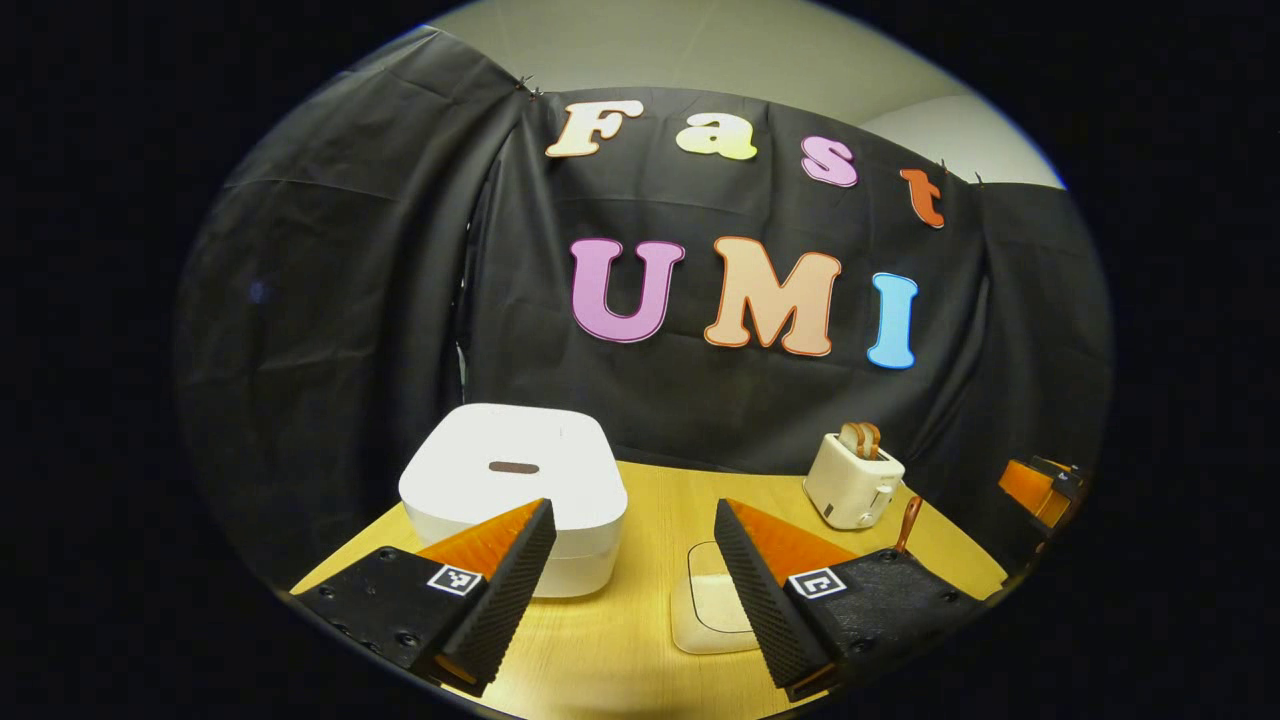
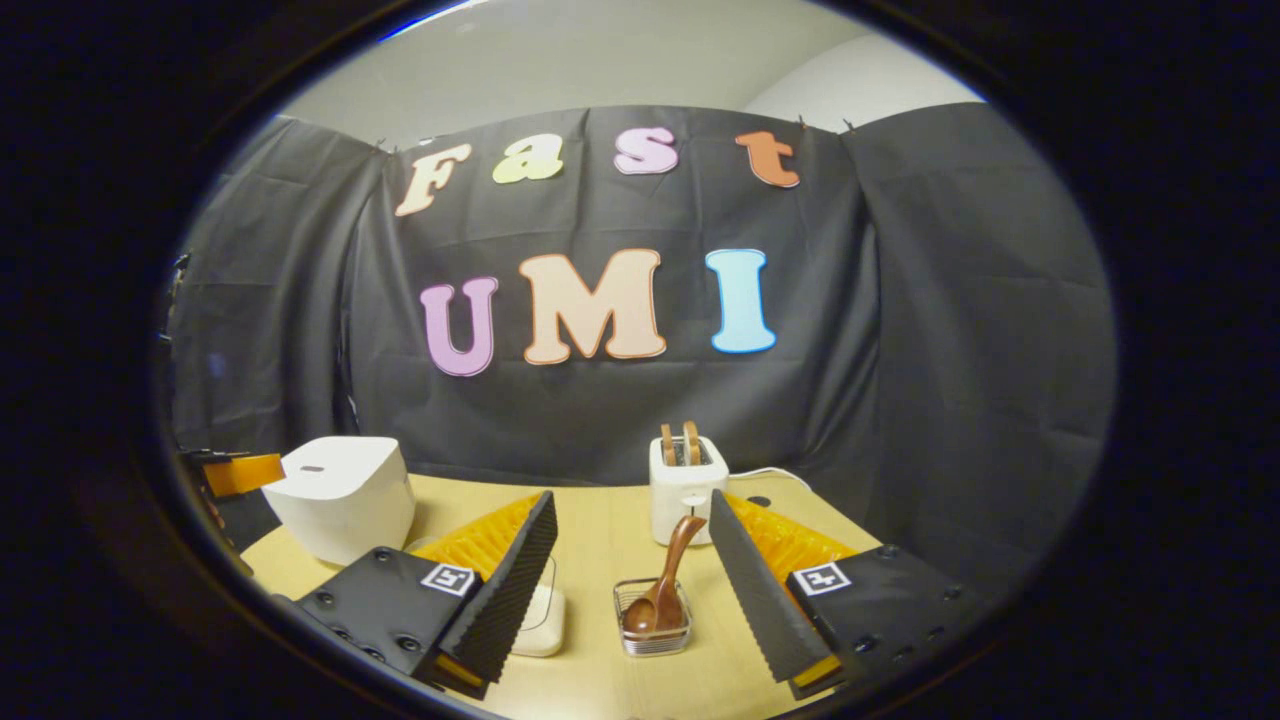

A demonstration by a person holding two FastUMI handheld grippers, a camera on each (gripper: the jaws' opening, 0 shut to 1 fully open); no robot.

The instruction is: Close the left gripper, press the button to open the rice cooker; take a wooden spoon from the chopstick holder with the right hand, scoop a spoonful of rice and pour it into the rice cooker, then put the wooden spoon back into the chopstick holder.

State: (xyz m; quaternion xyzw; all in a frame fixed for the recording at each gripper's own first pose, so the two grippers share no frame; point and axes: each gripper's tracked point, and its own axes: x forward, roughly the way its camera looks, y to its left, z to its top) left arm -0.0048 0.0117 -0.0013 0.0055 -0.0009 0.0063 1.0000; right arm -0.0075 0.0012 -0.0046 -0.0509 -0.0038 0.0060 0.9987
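Hand-held grippers agape above table

Smooth matt white plastic rice cooker at lower left; glossy dark wooden spoon in a clear holder; pale wood-grain worktop; matt creased black cloth wall.

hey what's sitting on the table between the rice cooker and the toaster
In the left gripper view, bare table separates the rice cooker and toaster at the back; nearer the camera, a flat white container lies between them.
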